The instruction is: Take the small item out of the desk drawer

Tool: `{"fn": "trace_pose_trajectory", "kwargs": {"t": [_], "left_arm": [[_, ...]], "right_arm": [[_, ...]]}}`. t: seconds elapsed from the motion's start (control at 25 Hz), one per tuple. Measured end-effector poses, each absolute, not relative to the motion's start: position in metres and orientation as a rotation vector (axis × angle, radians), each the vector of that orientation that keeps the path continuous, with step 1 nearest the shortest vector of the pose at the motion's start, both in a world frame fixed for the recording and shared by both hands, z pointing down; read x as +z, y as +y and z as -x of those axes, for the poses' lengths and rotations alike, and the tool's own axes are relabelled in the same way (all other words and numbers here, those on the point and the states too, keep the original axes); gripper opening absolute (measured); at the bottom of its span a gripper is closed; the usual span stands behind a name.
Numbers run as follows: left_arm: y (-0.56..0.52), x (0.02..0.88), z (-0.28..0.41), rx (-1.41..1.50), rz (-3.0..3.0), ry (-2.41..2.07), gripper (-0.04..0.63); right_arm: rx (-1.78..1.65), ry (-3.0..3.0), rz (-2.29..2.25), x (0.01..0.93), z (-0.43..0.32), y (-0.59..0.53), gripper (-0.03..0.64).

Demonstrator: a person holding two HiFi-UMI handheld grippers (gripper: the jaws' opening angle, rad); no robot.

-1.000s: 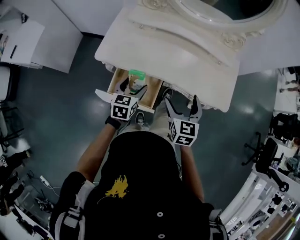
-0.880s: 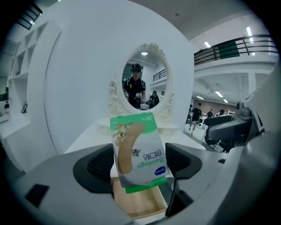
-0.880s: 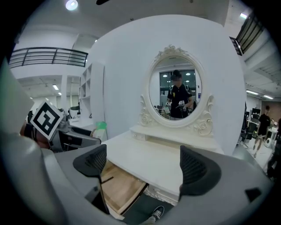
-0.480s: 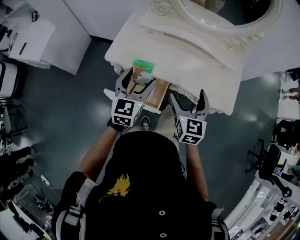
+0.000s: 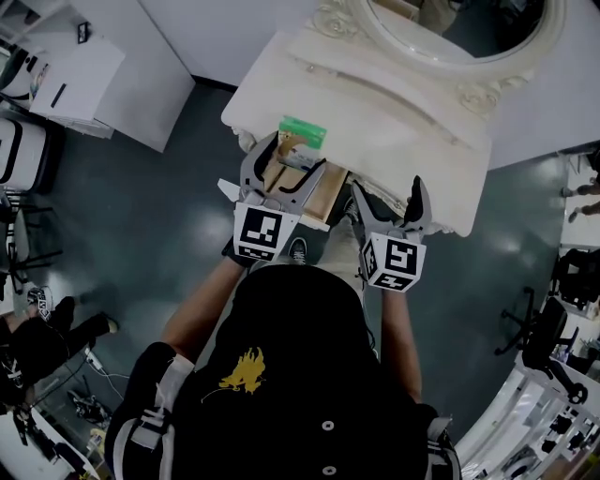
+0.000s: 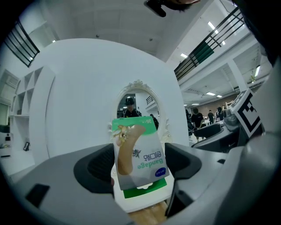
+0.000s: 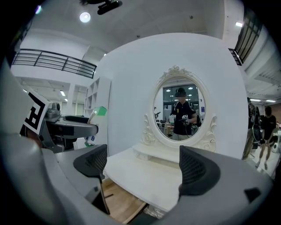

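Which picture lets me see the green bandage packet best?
The left gripper view: the bandage packet fills the middle, gripped in the left claw, print readable. The head view shows only a small green strip by the drawer; the right gripper view, just its edge at left.

Blind spots from my seat

In the head view my left gripper (image 5: 286, 159) covers most of the drawer (image 5: 326, 192), and the top edge cuts off the mirror (image 5: 450, 19). The pack (image 6: 139, 154) has blue-label print too small for me to read.
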State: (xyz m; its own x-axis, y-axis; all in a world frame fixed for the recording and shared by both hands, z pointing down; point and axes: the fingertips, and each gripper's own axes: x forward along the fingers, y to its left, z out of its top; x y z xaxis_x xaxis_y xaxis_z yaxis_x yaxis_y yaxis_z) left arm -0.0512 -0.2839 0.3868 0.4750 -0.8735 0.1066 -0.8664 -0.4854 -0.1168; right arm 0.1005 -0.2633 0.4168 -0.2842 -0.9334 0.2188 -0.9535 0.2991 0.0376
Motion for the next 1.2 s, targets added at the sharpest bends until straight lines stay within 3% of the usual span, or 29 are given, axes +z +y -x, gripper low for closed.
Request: {"fn": "trace_pose_trajectory", "kwargs": {"t": [0.36, 0.64, 1.08, 1.2], "left_arm": [[-0.28, 0.374, 0.053, -0.197, 2.628, 1.581, 0.36], [-0.277, 0.37, 0.057, -0.186, 2.611, 1.604, 0.331], [-0.27, 0.364, 0.057, -0.114, 2.624, 1.612, 0.328], [-0.27, 0.358, 0.056, -0.092, 2.611, 1.611, 0.328]], "right_arm": [[0.102, -2.395, -1.717, 0.407, -0.094, -0.258, 0.472], [0.063, -2.409, -1.702, 0.401, -0.093, -0.255, 0.337], [0.031, -2.41, -1.712, 0.396, -0.092, -0.246, 0.283], [-0.026, -2.395, -1.722, 0.392, -0.094, -0.245, 0.171]]}}
